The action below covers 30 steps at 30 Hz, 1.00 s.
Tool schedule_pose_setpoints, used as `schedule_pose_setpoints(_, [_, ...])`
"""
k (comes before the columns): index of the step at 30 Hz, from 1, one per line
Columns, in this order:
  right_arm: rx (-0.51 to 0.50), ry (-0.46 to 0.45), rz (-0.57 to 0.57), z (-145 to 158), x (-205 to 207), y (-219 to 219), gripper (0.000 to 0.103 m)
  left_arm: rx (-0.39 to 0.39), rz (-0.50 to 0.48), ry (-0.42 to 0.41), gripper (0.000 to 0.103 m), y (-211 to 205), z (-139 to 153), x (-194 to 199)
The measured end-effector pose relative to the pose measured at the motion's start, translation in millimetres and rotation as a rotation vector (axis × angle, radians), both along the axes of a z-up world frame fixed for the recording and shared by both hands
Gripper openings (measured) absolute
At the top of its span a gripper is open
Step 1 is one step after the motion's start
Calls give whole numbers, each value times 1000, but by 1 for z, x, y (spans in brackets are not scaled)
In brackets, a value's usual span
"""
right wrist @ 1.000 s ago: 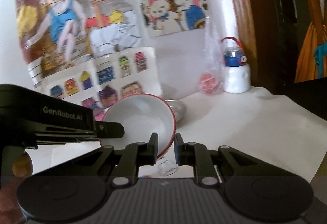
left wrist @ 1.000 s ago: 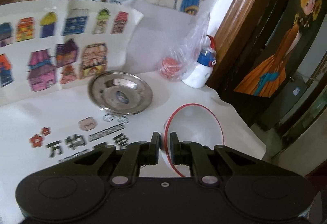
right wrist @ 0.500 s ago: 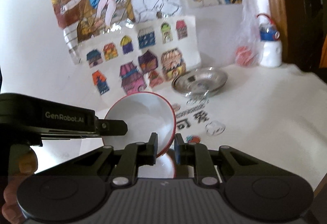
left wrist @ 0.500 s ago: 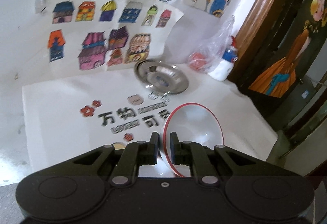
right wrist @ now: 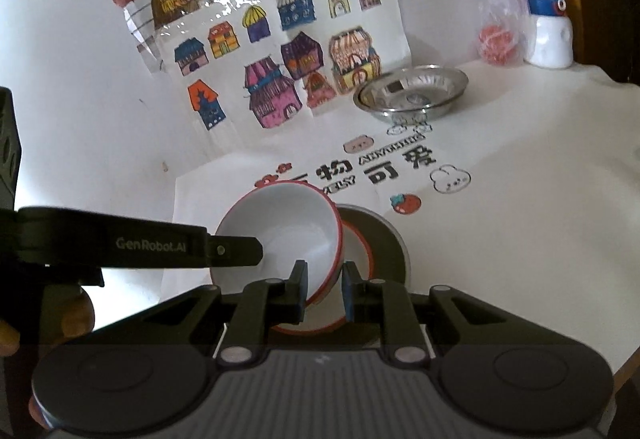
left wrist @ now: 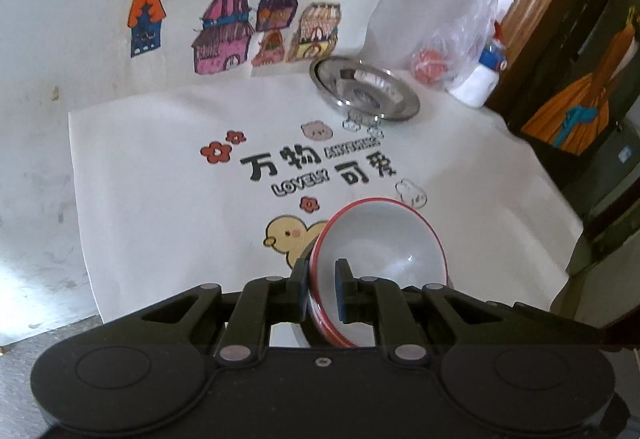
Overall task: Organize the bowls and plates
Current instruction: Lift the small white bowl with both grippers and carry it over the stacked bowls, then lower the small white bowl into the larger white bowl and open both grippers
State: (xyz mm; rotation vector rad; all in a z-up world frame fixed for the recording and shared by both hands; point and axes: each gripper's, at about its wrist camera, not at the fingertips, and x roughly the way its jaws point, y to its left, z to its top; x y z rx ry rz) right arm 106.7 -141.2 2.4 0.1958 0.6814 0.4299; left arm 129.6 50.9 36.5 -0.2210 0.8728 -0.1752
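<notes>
Two grippers are sharing one bowl over a white printed table cover (right wrist: 520, 199). At the far left of the right wrist view, a person's hand (right wrist: 74, 315) is wrapping around the handle of the left gripper (left wrist: 322, 279), which is reaching in from the left side. Its jaws are nearly closed and are clamping the left part of the upper bowl's (right wrist: 280, 231) red rim, one finger outside the wall and one inside. They have just been easing a little wider, with the rim still between them.

The upper bowl is white inside and is tilting steeply, its mouth facing up and toward the left. The right gripper (right wrist: 324, 279) is pinching the opposite side of the same rim - its jaws are narrow too, one pad sitting inside the bowl and the other outside.

Just right of and beneath the tilted bowl, a lower bowl (right wrist: 358, 255) with the same red rim is sitting upright on a grey plate (right wrist: 388, 239). I cannot tell whether the two bowls are touching.

Farther back and to the right, a steel dish (right wrist: 412, 91) is resting on the cover below a sheet of coloured house drawings (right wrist: 280, 59). Beyond it - near the back corner - a clear plastic bag (right wrist: 500, 19) is standing beside a white bottle (right wrist: 548, 39) with a blue cap.
</notes>
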Motion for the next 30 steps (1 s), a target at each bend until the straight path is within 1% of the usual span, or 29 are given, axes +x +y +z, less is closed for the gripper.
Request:
schedule_pose_setpoints(5, [-18,11,-3,-1,2,1,21,38,-32,4,13,-7,-6,2])
schedule_pose_setpoints(11, [-42,23,-1,-1,2,3,22,110,-72,-7,13,-16,-7,3])
schedule_pose_setpoints(14, [-59,22,-14,0,3,2,26,140,-97,-1,13,-20,-8,5])
schedule_pose_setpoints(17, [-54,27,-14,1,4,-2,27,176,-122,-1,13,-24,-8,7])
schedule_pose_setpoints(20, [-64,25,-10,1,4,-1,27,190,-134,2,13,-27,-7,9])
schedule_pose_setpoints(25, [-81,17,-6,-2,4,4,25,185,-134,6,13,-26,-7,10])
schedule_pose_setpoints(28, [-69,19,0,-2,4,3,26,188,-133,5,13,-25,-7,10])
schedule_pose_setpoints(30, [-51,22,4,-3,3,0,28,185,-132,5,13,-23,-7,10])
